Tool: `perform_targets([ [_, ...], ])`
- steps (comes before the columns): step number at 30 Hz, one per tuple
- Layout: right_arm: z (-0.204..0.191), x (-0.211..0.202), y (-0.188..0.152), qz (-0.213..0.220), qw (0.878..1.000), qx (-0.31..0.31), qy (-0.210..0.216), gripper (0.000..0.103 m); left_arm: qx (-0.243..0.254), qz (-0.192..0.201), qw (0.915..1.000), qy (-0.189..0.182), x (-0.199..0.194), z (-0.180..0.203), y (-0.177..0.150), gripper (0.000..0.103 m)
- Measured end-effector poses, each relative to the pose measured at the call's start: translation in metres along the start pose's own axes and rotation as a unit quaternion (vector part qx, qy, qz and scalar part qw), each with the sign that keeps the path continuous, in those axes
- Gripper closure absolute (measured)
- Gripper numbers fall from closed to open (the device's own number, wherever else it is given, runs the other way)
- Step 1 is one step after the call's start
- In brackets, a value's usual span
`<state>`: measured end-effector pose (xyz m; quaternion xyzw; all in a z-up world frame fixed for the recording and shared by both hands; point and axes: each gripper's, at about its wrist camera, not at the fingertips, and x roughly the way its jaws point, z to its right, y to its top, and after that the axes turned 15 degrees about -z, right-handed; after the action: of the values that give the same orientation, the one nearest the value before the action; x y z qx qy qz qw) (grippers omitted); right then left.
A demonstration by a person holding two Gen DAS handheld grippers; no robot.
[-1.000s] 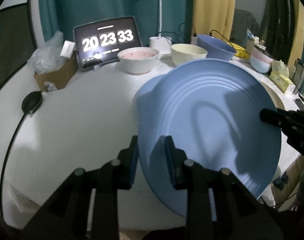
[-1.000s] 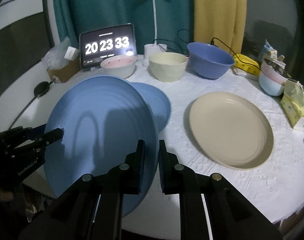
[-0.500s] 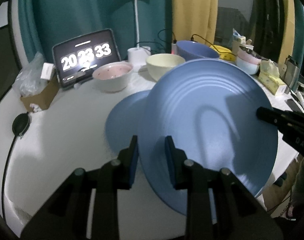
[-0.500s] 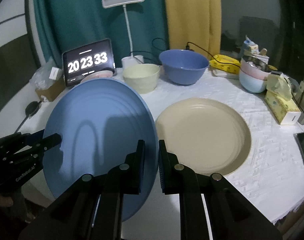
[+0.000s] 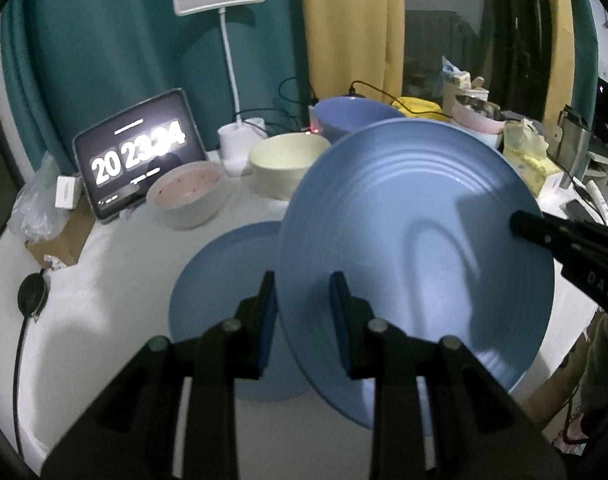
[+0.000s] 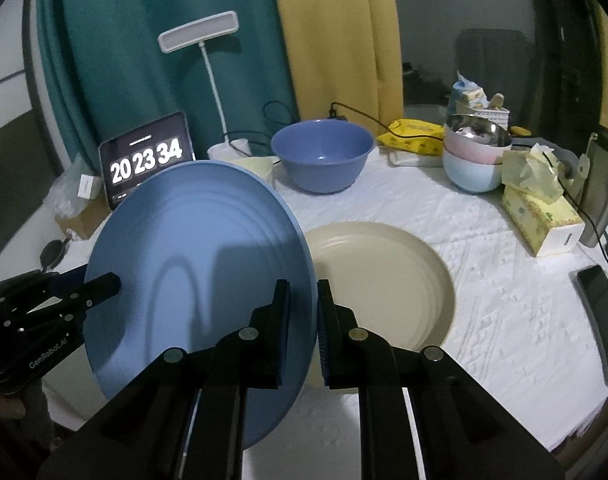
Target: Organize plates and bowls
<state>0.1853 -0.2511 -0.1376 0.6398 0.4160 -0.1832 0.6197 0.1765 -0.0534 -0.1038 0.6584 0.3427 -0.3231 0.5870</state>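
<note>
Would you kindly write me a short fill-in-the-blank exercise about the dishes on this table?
1. Both grippers hold the large round blue plate by its ____.
2. The wide flat plate lying on the white tablecloth is ____ in colour.
3. The deep blue bowl holds ____.
4. The tablet clock stands beside the ____ curtain.

Missing words: rim; beige; nothing; teal

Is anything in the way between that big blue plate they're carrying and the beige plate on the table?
Nothing visible. The big blue plate, pinched at opposite edges by the left gripper and right gripper, hangs tilted just beside the beige plate, whose surface is bare.
</note>
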Motion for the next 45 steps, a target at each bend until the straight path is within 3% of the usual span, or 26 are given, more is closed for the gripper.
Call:
perform_targets([
  [29,0.089,0.021,0.041,-0.013,0.998,0.049,-0.034,0.089,0.039,-0.019,0.9983,-0.039,0.051,0.066,0.072,0.076],
  [45,0.117,0.071,0.044,-0.061,0.994,0.065,-0.06,0.088,0.061,-0.086,0.9935,-0.043,0.109,0.086,0.079,0.076],
])
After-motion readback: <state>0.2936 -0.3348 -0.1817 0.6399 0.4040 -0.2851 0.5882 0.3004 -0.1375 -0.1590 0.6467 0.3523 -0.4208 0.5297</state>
